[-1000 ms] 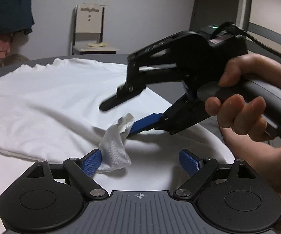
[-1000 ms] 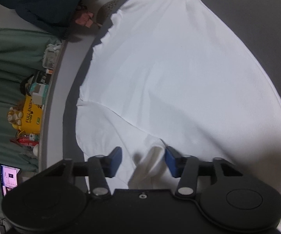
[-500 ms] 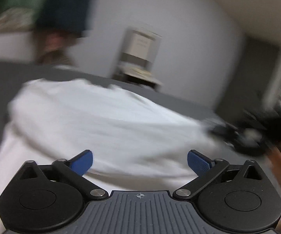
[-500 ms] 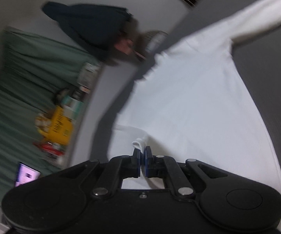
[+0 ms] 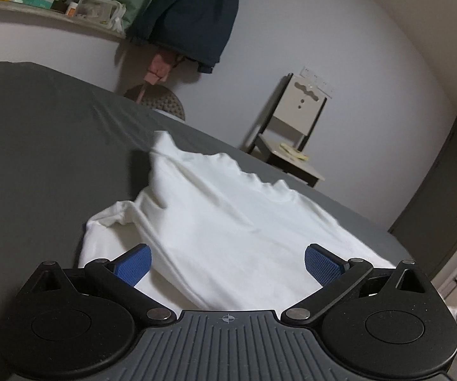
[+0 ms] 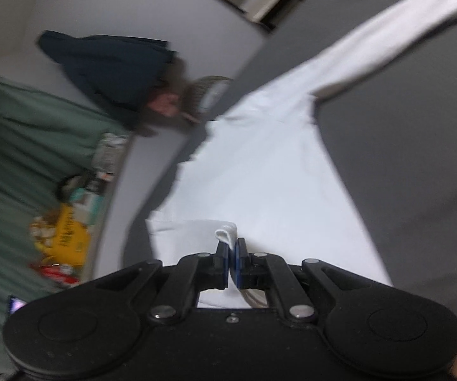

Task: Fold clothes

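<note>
While right tool pinches a white garment fold, left tool spread wide, holding nothing, above it

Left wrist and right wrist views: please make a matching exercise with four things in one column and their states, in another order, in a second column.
Things:
1. left hand-held gripper
2. right hand-held gripper
3. white long-sleeved cotton shirt
4. dark blue jacket

States:
A. hangs against the wall
B. open, holds nothing
C. lies on the grey bed sheet
D. shut on a fold of white cloth

Right pairs: 1-B, 2-D, 3-C, 4-A
</note>
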Demonstrator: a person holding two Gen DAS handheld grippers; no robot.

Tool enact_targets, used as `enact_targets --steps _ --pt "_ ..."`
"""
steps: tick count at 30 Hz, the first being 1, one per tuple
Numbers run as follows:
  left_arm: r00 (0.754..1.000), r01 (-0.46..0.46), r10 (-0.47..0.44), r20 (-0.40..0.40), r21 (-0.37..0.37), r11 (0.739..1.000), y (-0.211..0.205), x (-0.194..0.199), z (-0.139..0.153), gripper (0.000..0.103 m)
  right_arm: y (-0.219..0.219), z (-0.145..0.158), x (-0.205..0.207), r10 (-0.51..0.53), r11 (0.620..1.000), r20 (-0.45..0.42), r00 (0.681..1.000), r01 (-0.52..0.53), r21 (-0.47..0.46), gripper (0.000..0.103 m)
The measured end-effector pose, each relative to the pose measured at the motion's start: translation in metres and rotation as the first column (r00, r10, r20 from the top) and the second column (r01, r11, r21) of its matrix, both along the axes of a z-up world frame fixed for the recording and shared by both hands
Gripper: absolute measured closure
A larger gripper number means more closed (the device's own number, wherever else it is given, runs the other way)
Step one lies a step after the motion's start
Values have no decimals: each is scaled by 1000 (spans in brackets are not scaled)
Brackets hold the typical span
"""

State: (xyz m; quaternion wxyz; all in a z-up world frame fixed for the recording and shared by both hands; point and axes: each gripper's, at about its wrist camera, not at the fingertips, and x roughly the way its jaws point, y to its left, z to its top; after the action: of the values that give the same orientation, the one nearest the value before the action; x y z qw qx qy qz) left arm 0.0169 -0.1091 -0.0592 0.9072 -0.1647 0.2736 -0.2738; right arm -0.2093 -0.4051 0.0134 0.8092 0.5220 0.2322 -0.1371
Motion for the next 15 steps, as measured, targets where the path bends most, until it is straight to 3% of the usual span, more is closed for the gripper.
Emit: enact_targets --steps 2,7,12,15 --pt "1000 -20 20 -12 18 1000 -2 17 -4 0 -2 1 -3 -30 1000 -7 1000 30 -7 98" --pt "997 -34 28 -66 -92 995 8 46 -14 0 7 11 -2 29 996 -44 999 -33 -86 98" --pt "992 -65 41 -123 -196 979 16 75 -33 0 7 -5 -4 26 998 -126 992 -33 -54 97" --pt "991 -90 67 -117 -202 975 16 78 -35 0 8 -18 4 29 998 -174 984 -40 -58 93"
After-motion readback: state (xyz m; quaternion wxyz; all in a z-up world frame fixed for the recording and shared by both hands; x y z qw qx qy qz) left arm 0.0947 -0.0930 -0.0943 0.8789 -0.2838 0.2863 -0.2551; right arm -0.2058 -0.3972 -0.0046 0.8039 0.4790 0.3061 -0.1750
